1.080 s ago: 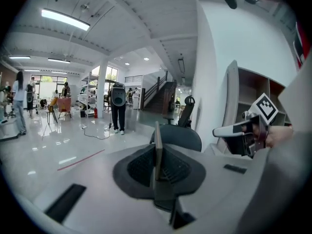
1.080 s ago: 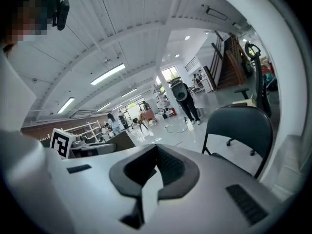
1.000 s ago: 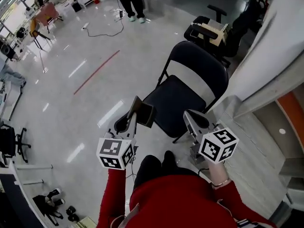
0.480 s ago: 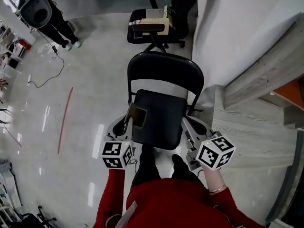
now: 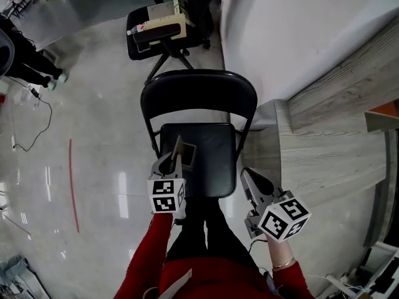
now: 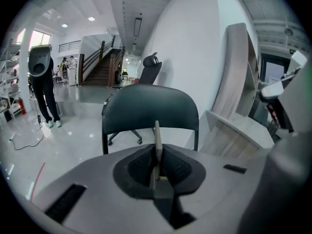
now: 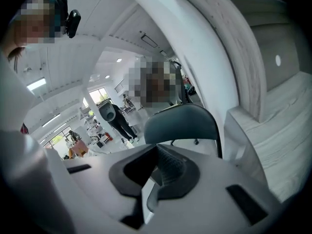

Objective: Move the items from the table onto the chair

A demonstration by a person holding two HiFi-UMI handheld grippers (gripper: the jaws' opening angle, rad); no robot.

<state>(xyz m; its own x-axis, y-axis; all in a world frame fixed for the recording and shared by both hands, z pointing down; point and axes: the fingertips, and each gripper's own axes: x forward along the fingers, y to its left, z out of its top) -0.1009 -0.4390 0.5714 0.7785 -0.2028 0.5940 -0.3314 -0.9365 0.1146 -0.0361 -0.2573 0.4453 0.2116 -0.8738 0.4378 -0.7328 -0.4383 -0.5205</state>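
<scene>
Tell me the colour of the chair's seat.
Black. The chair seat shows best in the head view, from above.

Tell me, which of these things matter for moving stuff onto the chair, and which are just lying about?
Part of the job:
- flat brown panel, gripped in the left tool above the seat
- black folding chair
- right tool, empty

Just lying about:
- boxes on an office chair
- grey wooden ledge
- red floor line

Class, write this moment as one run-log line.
left gripper: shut on thin board, above chair seat | right gripper: shut, empty, beside seat | board not yet set down
</scene>
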